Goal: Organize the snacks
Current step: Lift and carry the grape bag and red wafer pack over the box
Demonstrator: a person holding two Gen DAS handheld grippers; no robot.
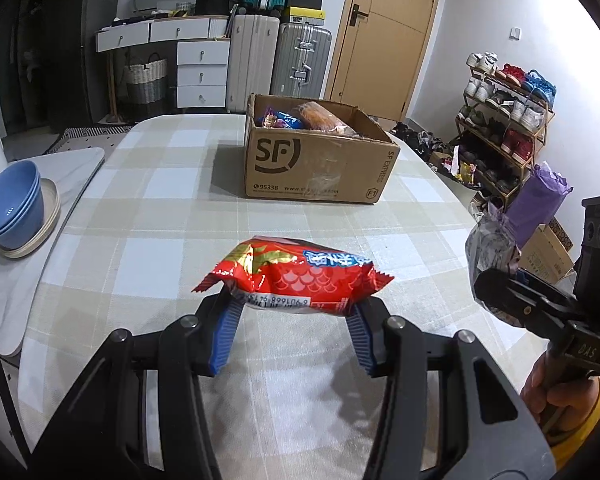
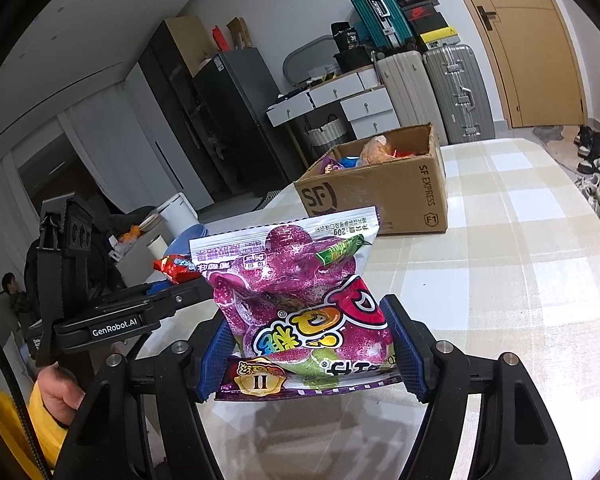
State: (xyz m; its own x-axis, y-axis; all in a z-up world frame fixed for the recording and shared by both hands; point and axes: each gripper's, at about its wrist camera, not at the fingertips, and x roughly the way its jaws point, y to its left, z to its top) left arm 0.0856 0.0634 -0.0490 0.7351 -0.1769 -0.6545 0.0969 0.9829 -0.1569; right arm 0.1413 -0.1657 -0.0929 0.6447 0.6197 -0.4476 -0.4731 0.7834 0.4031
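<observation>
Above the checked tabletop [image 1: 172, 184], the left gripper [image 1: 296, 312] clamps a light, crinkly red foil snack packet [image 1: 296, 276] and the right gripper [image 2: 312, 356] a soft, slippery purple candy bag [image 2: 296, 300], both best pinched mid-body, short of the brown cardboard box [image 1: 316, 168].

A: Anything standing before the SF Express carton [image 1: 316, 168]?
B: Only bare checked tablecloth [image 1: 172, 208] on its near side. Well left of it, stacked blue bowls [image 1: 14, 204] crowd the edge.
</observation>
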